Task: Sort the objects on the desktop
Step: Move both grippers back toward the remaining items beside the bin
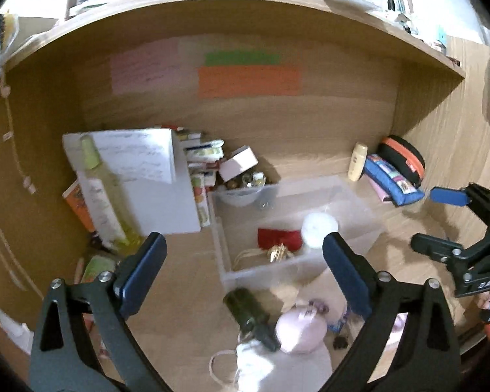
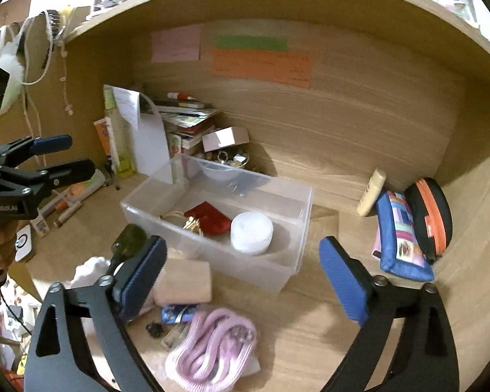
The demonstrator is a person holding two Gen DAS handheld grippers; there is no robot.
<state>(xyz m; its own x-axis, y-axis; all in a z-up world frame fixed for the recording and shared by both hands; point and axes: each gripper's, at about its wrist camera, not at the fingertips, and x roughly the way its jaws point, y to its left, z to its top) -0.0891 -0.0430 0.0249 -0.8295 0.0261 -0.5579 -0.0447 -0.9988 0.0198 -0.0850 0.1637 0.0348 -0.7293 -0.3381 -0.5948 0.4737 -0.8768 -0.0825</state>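
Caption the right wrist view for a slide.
Open right hand-held gripper above a clear plastic bin holding a white round tub.

My matt wooden desk [image 2: 326, 170] carries a frosted clear plastic bin [image 2: 277, 196]; near it lie a glossy dark glass bottle [image 2: 127, 238] and pink ribbed cloth [image 2: 212, 346].

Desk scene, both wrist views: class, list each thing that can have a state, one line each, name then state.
left gripper: open, holding nothing
right gripper: open, holding nothing
clear bin: lidless, upright, partly filled
white roll: in the bin, on its flat end
red pouch: lying in the bin
green bottle: lying on its side, outside the bin
tube: leaning, cap up
orange-zip case: zipped shut
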